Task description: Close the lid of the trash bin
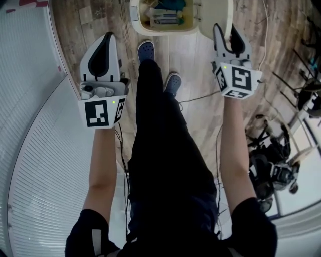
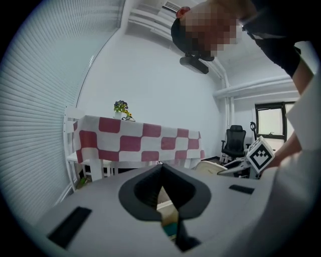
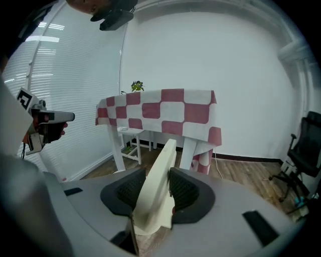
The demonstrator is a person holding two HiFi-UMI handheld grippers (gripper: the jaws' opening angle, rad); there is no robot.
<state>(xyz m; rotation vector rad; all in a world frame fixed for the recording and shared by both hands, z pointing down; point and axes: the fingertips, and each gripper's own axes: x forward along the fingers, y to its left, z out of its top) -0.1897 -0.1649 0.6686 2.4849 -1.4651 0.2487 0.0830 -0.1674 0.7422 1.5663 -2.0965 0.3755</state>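
Observation:
The cream trash bin point(image 1: 135, 15) stands on the wooden floor at the top of the head view, open, with several items inside. Its lid point(image 1: 208, 20) stands up at the bin's right side. My right gripper point(image 1: 226, 35) is shut on that lid: in the right gripper view the lid's edge point(image 3: 165, 150) runs up between the two dark pads point(image 3: 185, 190), which press on it from both sides. My left gripper point(image 1: 108, 39) hangs to the left of the bin, apart from it, jaws shut with nothing held. Through its narrow slit a bit of the bin point(image 2: 169, 213) shows.
The person's legs and blue shoes point(image 1: 146, 49) stand just before the bin. Cables point(image 1: 198, 96) trail over the floor. Black gear point(image 1: 271, 168) is piled at the right. A curved white blind wall point(image 1: 30, 110) runs along the left. A red-checked table point(image 3: 165, 113) stands beyond.

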